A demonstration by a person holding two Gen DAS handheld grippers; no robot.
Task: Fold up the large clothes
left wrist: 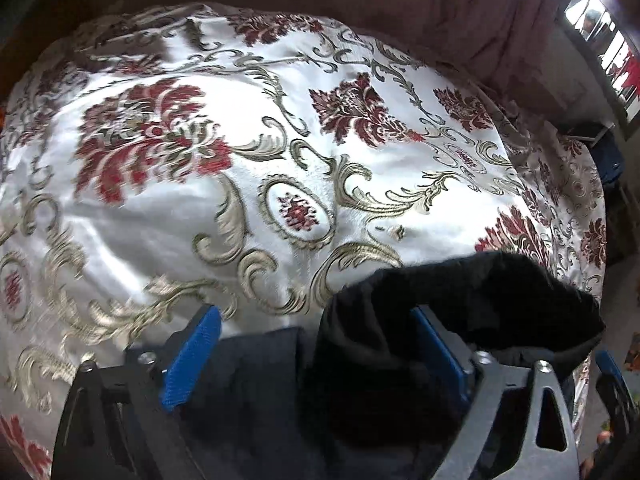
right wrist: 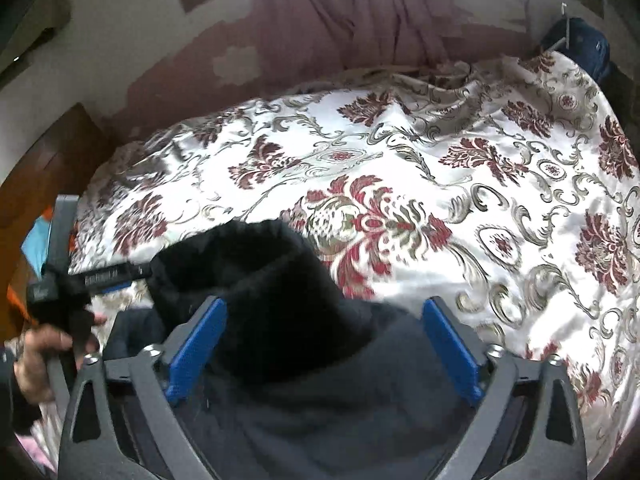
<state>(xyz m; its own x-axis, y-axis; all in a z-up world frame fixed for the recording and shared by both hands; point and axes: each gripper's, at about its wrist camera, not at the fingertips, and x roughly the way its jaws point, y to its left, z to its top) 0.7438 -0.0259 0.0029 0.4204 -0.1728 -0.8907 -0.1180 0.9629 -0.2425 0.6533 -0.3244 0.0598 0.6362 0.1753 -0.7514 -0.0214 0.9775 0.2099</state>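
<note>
Dark garment (right wrist: 280, 280): bunched between released right tongs (right wrist: 324, 344), draped over released left tongs (left wrist: 316, 356), above the floral bedspread (left wrist: 280, 140); advise clenching on matching edges, then spreading it flat ahead

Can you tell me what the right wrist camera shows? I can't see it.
The right tongs stand open around a bunched dark garment above a bed with a white, red-flowered bedspread. At far left, a hand holds the other tool.
</note>
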